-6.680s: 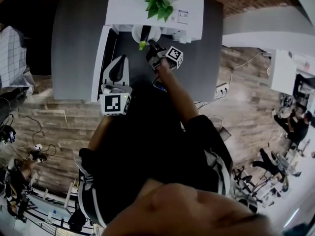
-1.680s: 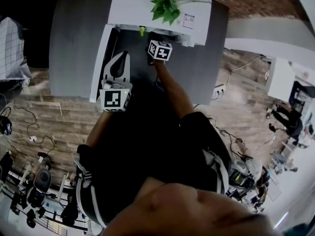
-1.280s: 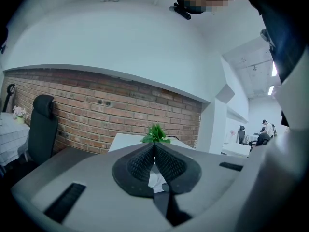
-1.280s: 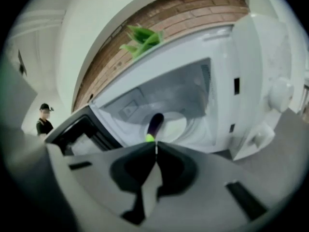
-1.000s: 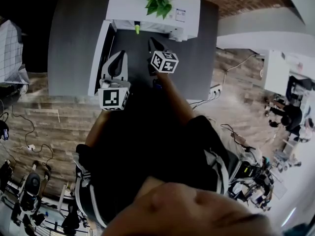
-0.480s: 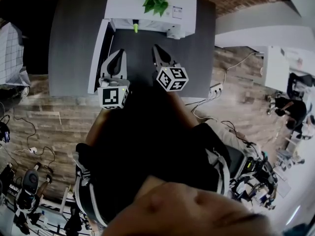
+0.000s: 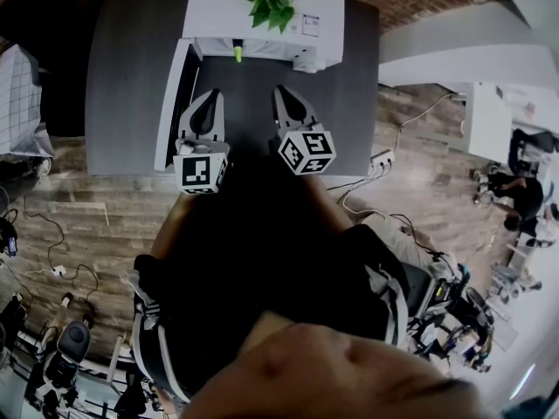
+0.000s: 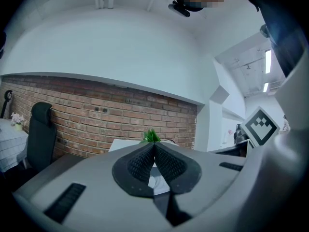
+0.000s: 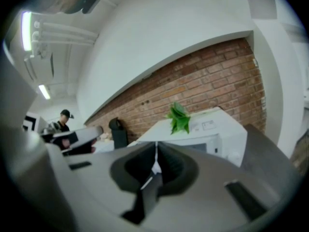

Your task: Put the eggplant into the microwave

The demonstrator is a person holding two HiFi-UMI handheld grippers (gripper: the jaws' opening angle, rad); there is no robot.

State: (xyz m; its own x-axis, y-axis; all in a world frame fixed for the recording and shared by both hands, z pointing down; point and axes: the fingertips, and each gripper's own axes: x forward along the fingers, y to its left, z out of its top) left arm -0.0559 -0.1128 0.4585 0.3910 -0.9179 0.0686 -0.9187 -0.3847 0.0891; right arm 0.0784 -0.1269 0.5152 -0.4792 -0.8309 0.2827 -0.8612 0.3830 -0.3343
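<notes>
Back from the microwave [image 7: 218, 7] comes the right gripper [image 7: 281, 92], jaws shut on nothing, its job apparently done. The eggplant [image 7: 238, 52] lies inside, green stem at the mouth. The left gripper [image 7: 208, 96], also shut and empty, waits by the open door [image 7: 172, 103], likely to close it. The microwave's label [image 7: 310, 26] is too small to read.

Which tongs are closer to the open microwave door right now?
Left. The left tongs are right beside the open microwave door, just to its right. The right tongs are farther right, over the dark table.
</notes>
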